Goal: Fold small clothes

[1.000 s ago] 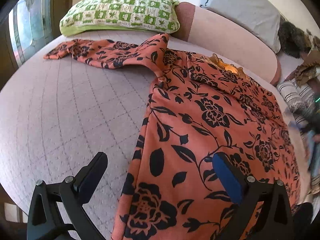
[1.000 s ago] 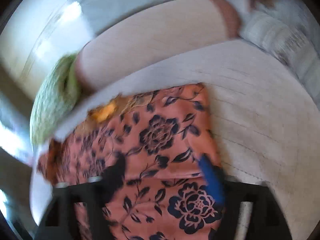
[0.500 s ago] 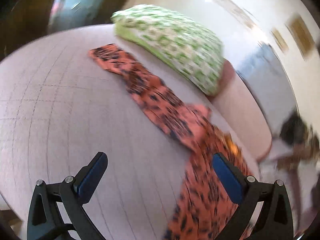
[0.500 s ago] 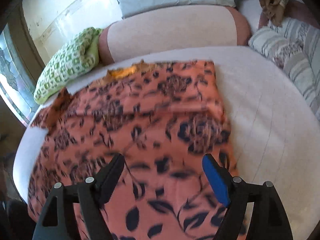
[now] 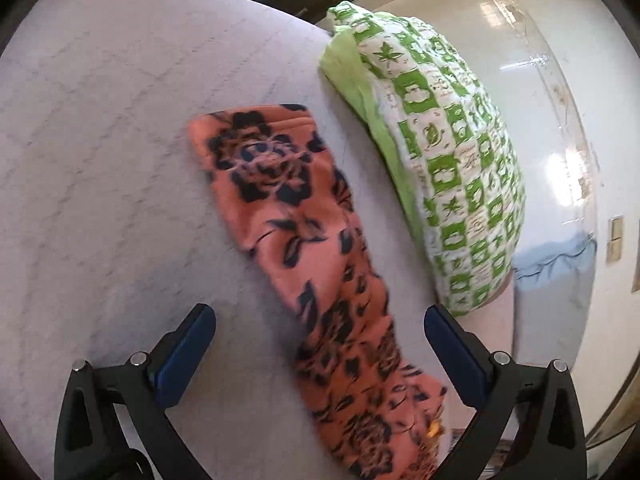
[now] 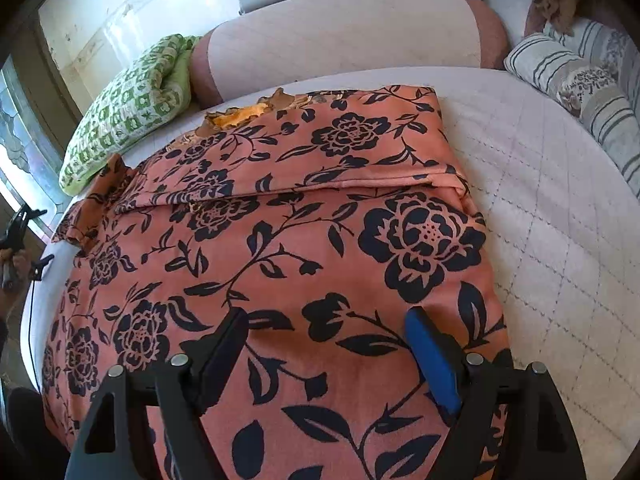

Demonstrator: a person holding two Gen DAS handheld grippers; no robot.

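An orange garment with black flowers (image 6: 304,240) lies spread on a pale quilted bed (image 6: 540,200), its right sleeve folded in across the chest. Its left sleeve (image 5: 288,208) lies stretched out flat toward the bed's edge. My left gripper (image 5: 320,336) is open and empty, hovering over that sleeve partway along it. It also shows small at the far left of the right wrist view (image 6: 20,240). My right gripper (image 6: 328,344) is open and empty, low over the lower body of the garment.
A green and white checked pillow (image 5: 448,160) lies just beyond the left sleeve. A pink bolster (image 6: 340,40) runs along the head of the bed. Striped cushions (image 6: 580,92) lie at the right. A window is at the far left.
My left gripper has swung left from the garment's body and closed in on the outstretched sleeve. My right gripper has steadied over the lower body. Both stayed open.
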